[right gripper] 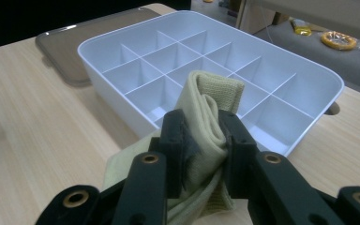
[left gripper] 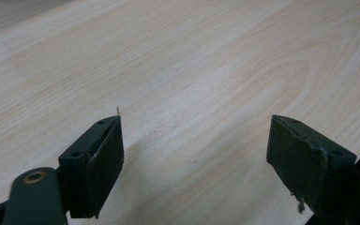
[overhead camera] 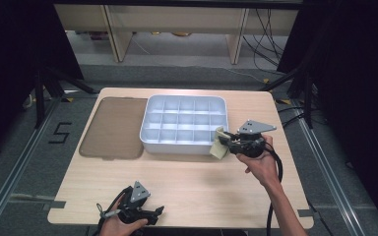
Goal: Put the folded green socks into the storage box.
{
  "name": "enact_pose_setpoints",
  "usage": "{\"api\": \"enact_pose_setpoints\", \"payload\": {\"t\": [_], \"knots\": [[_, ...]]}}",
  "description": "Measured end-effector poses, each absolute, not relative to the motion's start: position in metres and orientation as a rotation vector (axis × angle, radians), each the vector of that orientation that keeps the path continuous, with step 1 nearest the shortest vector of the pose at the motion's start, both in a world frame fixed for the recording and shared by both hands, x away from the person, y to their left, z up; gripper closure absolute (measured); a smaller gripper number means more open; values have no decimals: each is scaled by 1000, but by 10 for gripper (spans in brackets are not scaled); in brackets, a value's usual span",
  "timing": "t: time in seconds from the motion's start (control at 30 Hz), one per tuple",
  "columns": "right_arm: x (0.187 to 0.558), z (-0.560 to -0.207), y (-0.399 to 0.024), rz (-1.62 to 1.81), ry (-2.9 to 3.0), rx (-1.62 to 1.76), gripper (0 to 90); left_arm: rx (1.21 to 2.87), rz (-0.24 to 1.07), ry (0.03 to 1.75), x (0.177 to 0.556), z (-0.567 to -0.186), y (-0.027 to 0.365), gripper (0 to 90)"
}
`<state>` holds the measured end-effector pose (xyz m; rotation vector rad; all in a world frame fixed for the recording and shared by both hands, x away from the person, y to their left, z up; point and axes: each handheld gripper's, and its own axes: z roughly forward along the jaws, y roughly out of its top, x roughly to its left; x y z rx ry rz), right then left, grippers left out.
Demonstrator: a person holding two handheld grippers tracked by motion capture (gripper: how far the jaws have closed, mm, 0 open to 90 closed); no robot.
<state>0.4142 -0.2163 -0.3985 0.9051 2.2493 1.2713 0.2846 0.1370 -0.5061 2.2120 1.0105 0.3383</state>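
R gripper point(overhead camera: 228, 140) is clamping folded cloth point(right gripper: 206, 117) at box point(overhead camera: 150, 142) edge; cells looking bare, drop-in pending. L gripper point(left gripper: 194, 154) is idling w/ jaws apart.

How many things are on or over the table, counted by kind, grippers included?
Grippers: 2, the left gripper open near the table's front edge, the right gripper shut on the cloth
Trays: 1, white tray with dividers
Lids: 1, brown lid beside the tray
Cloths: 1, folded yellow-green cloth
Total: 5
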Motion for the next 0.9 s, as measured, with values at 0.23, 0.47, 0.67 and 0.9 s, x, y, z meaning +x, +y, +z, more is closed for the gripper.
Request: {"api": "enact_pose_setpoints", "payload": {"t": [0.23, 0.47, 0.67, 0.9], "knots": [[428, -391, -217, 1227, 2252, 941, 738, 2217, 345, 1007, 285, -506, 137, 188], [441, -384, -217, 1190, 2250, 963, 738, 2218, 348, 1002, 284, -506, 137, 188], [452, -383, -216, 1160, 2249, 953, 738, 2216, 354, 996, 284, -506, 137, 189], [464, -389, -212, 1112, 2251, 975, 738, 2216, 349, 997, 284, -505, 137, 189]]}}
